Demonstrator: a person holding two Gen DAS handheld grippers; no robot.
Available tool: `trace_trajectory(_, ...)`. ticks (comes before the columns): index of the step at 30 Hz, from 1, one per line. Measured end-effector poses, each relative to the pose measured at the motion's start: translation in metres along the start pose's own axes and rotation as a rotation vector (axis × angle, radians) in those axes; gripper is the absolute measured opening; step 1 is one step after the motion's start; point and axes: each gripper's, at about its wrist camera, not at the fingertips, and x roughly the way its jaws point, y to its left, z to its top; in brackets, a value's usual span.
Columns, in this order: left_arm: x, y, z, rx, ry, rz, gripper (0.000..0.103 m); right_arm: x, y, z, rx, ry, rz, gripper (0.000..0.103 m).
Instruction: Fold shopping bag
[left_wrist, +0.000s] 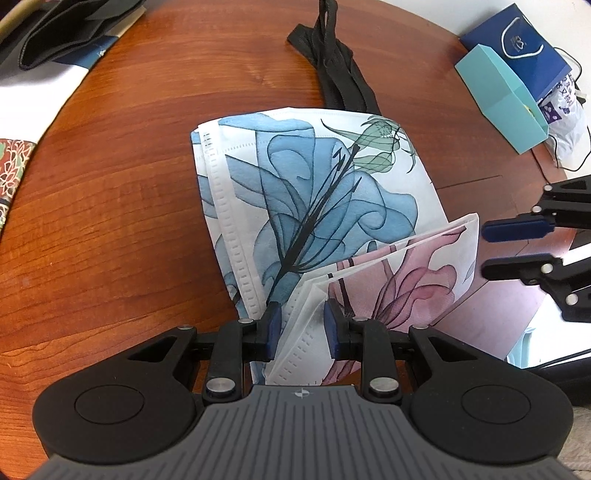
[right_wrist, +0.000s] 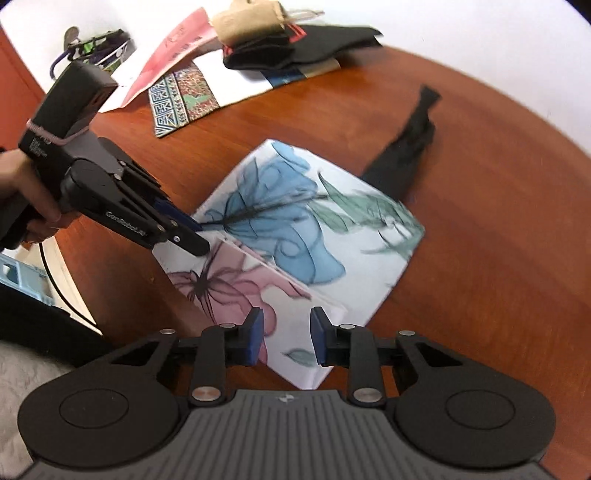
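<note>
Left gripper (left_wrist: 302, 328) pinches bag (left_wrist: 314, 192); hand (right_wrist: 22, 192) right-view only.

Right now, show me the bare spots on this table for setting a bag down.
Bare wood lies left of the floral bag, up to the black straps, and right of the bag in the right wrist view. Crowded: the pile of bags at the far edge, and the teal box.

Matt cloth bag (left_wrist: 317, 192), glossy wood table (left_wrist: 129, 206)

The folded shopping bag (left_wrist: 317, 192) lies on the table (left_wrist: 129, 203), its handles (left_wrist: 340, 62) behind it.
</note>
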Motion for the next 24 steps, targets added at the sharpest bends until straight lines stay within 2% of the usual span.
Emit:
trace_trajectory(9, -0.008, -0.002, -0.004, 0.011, -0.063, 0.015, 0.029, 0.035, -0.005, -0.006, 0.06, 0.046, -0.019, 0.025)
trace_trajectory(12, -0.026, -0.015, -0.008, 0.063, -0.129, 0.046, 0.028, 0.045, -0.009, -0.01, 0.084, 0.05, -0.026, 0.025)
trace_trajectory(15, -0.037, -0.026, -0.012, 0.134, -0.162, 0.032, 0.027, 0.049, -0.015, -0.013, 0.116, 0.048, -0.013, 0.025)
trace_trajectory(17, -0.037, -0.034, -0.013, 0.198, -0.152, 0.015, 0.026, 0.049, -0.016, -0.015, 0.121, 0.047, -0.008, 0.025)
trace_trajectory(20, -0.024, -0.04, -0.012, 0.262, -0.098, 0.04, 0.015, 0.05, -0.015, -0.017, 0.112, 0.046, -0.008, 0.025)
trace_trajectory(24, -0.007, -0.037, -0.007, 0.265, -0.055, 0.054, 0.006, 0.051, -0.012, -0.016, 0.095, 0.046, 0.0, 0.031)
